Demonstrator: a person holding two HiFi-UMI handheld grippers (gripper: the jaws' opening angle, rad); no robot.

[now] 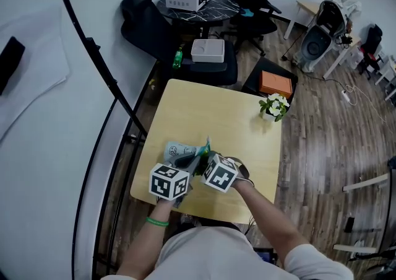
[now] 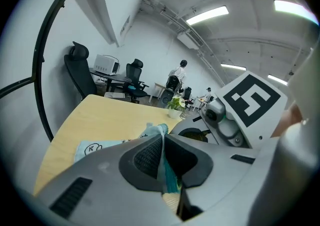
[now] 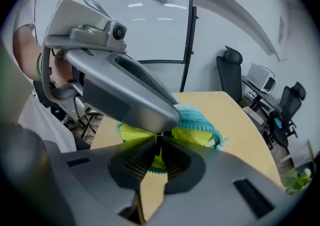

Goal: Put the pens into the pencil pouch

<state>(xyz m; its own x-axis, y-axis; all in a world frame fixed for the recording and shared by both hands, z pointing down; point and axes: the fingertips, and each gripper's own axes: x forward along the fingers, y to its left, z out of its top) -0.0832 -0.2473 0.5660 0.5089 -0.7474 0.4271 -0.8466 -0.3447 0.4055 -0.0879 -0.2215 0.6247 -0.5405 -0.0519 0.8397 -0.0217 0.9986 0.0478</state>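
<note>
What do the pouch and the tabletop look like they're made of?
The pouch looks like soft fabric: pale blue and printed outside, yellow lining, teal zipper tape. It creases and folds limply at its open mouth. The tabletop looks like light wood or wood-look laminate, smooth and matte. The grain is too faint to tell which.

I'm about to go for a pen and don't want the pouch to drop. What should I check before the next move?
1. Left gripper shut on the pencil pouch: ok.
2. Right gripper shut on its zipper edge: ok.
3. Pouch mouth open, yellow lining showing: ok.
4. Pens in sight on the table: not ok, none visible.
5. A gripper free to pick a pen: not ok.
6. Pens already inside: cannot tell.
</note>
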